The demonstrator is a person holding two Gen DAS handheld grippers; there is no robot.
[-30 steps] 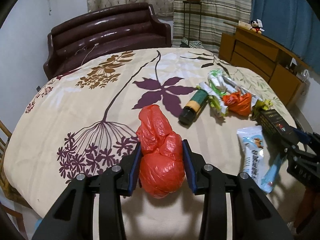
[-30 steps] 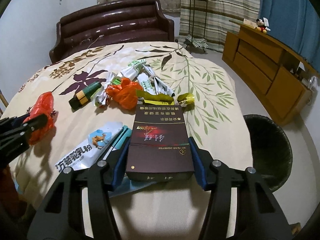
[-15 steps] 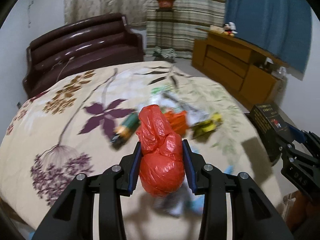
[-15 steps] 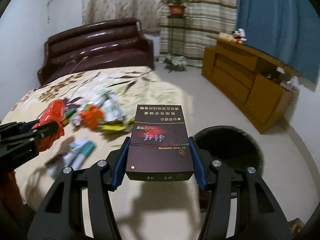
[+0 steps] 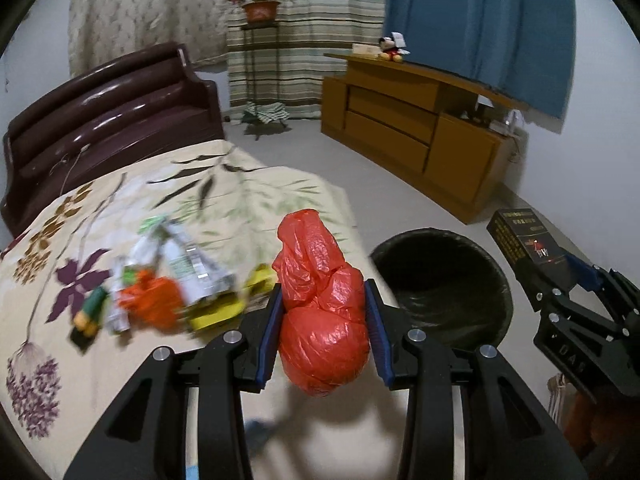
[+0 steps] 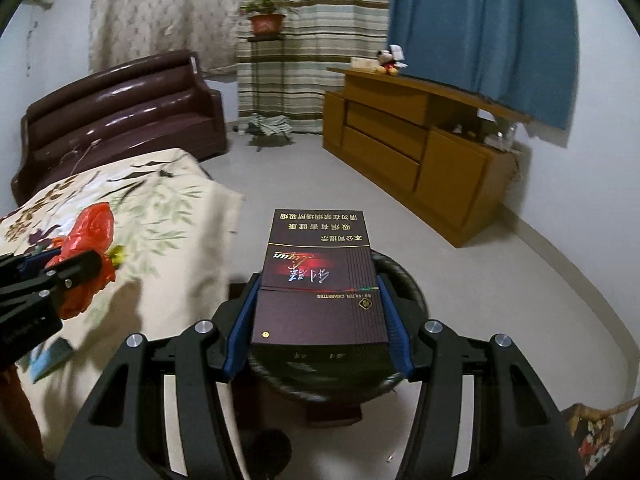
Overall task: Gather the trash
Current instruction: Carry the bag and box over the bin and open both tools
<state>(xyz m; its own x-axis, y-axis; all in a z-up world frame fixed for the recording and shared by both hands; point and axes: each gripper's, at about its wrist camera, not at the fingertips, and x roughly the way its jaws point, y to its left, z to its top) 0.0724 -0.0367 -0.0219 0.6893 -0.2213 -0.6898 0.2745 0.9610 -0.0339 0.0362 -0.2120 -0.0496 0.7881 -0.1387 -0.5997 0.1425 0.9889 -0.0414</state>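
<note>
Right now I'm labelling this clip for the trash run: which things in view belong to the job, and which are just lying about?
Job:
- red plastic bag in left gripper
- cigarette carton in right gripper
- black trash bin
- wrappers and green bottle on the bed

Lying about:
- sofa
- wooden cabinet
- potted plant
- plush toy

The room is evenly but rather dimly lit from overhead, with a cool cast and fine grain. Glare streaks run along the sofa point(image 5: 108, 120) back. Motion blur smears the trash pile point(image 5: 160, 284) on the bedspread point(image 5: 60, 360) and softens its near edge in both views. A soft shadow falls under the red bag point(image 5: 322, 320). Fisheye bending curves the walls, and black vignetting fills the corners.
</note>
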